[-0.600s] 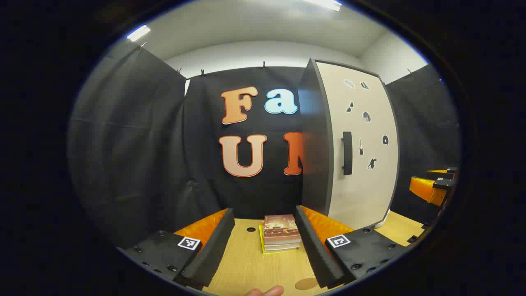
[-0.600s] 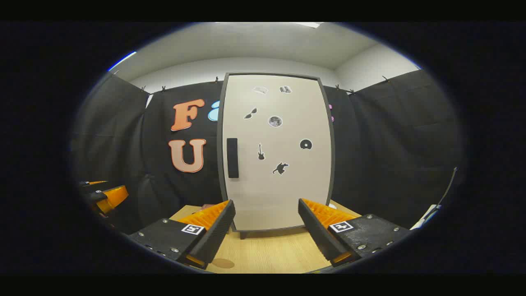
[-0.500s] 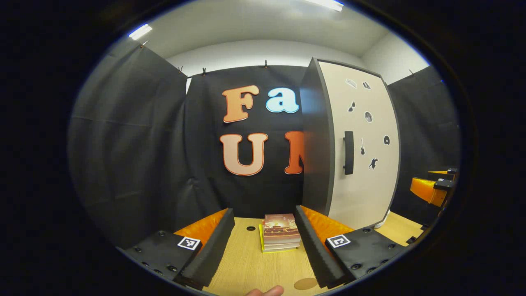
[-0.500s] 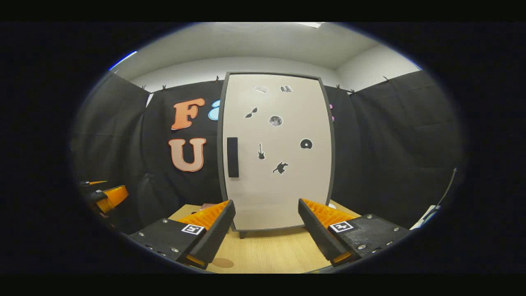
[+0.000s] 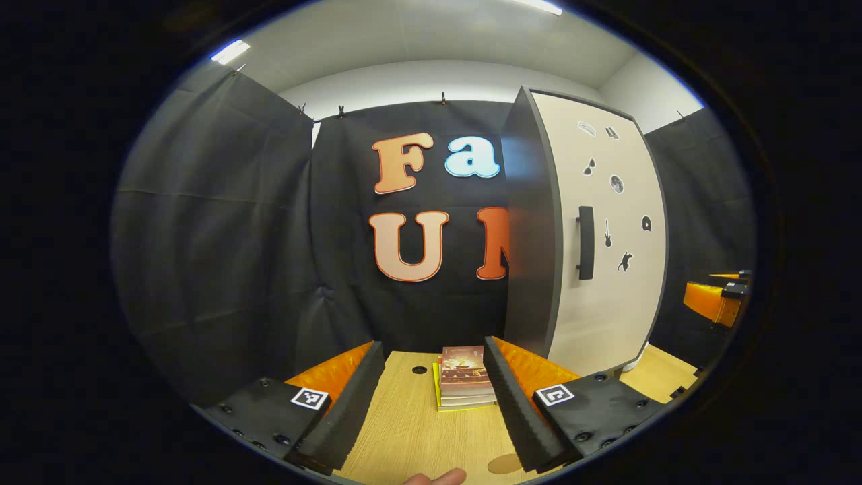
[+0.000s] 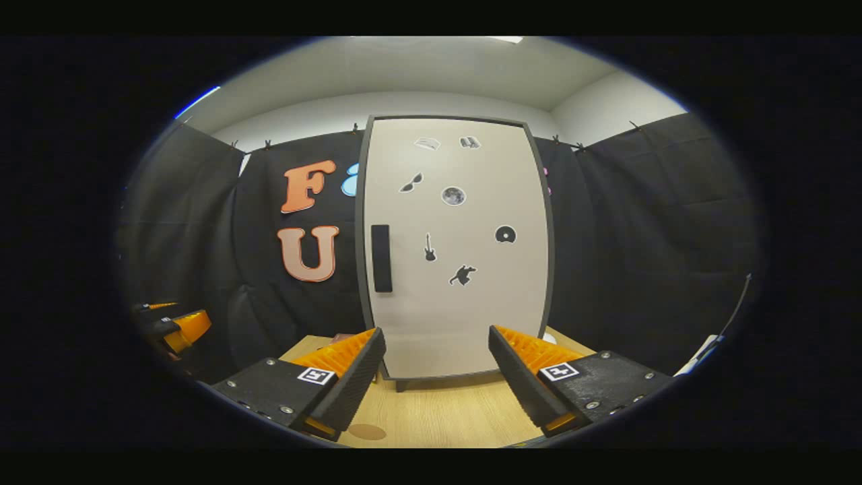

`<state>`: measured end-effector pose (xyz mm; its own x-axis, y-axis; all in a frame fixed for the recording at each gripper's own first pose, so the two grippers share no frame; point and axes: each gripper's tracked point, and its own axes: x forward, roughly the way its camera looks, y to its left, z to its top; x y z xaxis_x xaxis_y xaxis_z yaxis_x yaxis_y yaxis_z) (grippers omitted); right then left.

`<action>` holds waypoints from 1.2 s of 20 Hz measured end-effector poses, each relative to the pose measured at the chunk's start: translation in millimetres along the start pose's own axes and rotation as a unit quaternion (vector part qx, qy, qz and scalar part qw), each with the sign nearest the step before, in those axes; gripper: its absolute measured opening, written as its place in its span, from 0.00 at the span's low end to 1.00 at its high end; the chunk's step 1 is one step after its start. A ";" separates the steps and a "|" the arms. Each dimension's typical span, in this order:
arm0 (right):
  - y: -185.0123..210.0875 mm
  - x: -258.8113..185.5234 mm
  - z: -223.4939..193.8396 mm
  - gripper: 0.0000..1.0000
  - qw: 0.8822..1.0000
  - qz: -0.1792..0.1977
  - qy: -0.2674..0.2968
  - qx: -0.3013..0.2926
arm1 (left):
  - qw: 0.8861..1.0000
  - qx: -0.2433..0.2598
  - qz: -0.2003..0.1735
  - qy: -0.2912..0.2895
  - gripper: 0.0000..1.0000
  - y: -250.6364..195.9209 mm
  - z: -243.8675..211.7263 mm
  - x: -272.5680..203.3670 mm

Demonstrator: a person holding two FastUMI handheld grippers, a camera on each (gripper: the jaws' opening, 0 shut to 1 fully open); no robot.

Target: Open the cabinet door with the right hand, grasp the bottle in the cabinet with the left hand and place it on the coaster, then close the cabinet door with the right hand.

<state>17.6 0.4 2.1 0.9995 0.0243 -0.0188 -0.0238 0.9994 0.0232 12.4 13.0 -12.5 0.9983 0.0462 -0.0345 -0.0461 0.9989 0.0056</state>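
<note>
Wooden tabletop [image 6: 444, 414] lies under both my claws, the left gripper [image 5: 431, 397] and right gripper [image 6: 434, 380] spread wide, empty. Near my left sits the round coaster [image 5: 504, 463], then stacked books [image 5: 465, 377]. Beyond stands the cabinet door [image 6: 458, 269], shut.

No legible text; cabinet door [image 6: 465, 303] stickers are pics, book [image 5: 462, 377] cover too blurry.

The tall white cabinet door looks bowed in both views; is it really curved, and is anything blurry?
Left gripper view: the fisheye lens bends the tall white cabinet door, and its dark side panel looks smeared. Right gripper view: the door bulges less and its stickers look crisp.
</note>
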 end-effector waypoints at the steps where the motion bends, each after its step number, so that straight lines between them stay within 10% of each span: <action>1: 0.6 4.2 0.4 0.95 1.000 0.002 0.001 -0.001 | 1.000 0.000 0.000 0.001 0.96 0.6 -1.4 2.3; 24: 86.8 208.4 56.7 0.95 0.998 0.055 -0.006 -0.017 | 0.998 -0.013 0.042 0.038 0.96 59.7 -30.5 70.3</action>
<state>224.9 91.0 56.9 0.9909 0.1345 -0.0067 -0.1346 0.9909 -0.0087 78.7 76.0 -45.0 0.9855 0.1283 -0.1112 -0.1307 0.9913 -0.0147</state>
